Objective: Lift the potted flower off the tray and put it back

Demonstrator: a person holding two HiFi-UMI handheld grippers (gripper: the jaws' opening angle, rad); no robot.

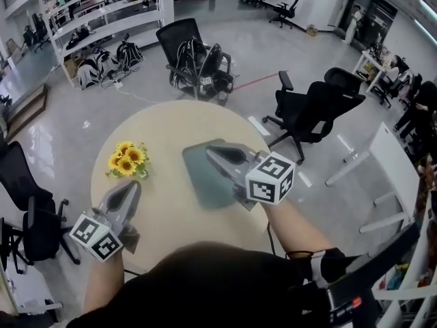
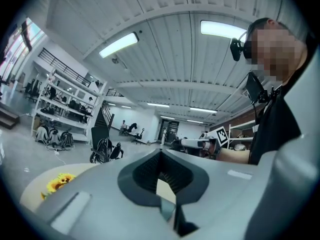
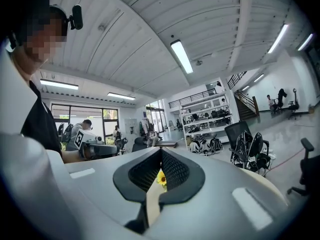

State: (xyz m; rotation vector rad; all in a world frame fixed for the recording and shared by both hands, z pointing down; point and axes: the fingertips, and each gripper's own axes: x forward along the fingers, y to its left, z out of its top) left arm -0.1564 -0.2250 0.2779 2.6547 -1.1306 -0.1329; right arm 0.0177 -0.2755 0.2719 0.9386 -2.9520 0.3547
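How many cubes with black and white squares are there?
2. One cube sits on the left gripper, at the near left edge of the table. The other sits on the right gripper, by the gray tray. None seem hidden.

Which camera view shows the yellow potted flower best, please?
The head view: it shows the yellow potted flower from above, blossoms and green leaves, standing on the round beige table left of the grey-green tray. The left gripper view catches the flower small at its lower left edge; the right gripper view shows one blossom beyond the jaws.
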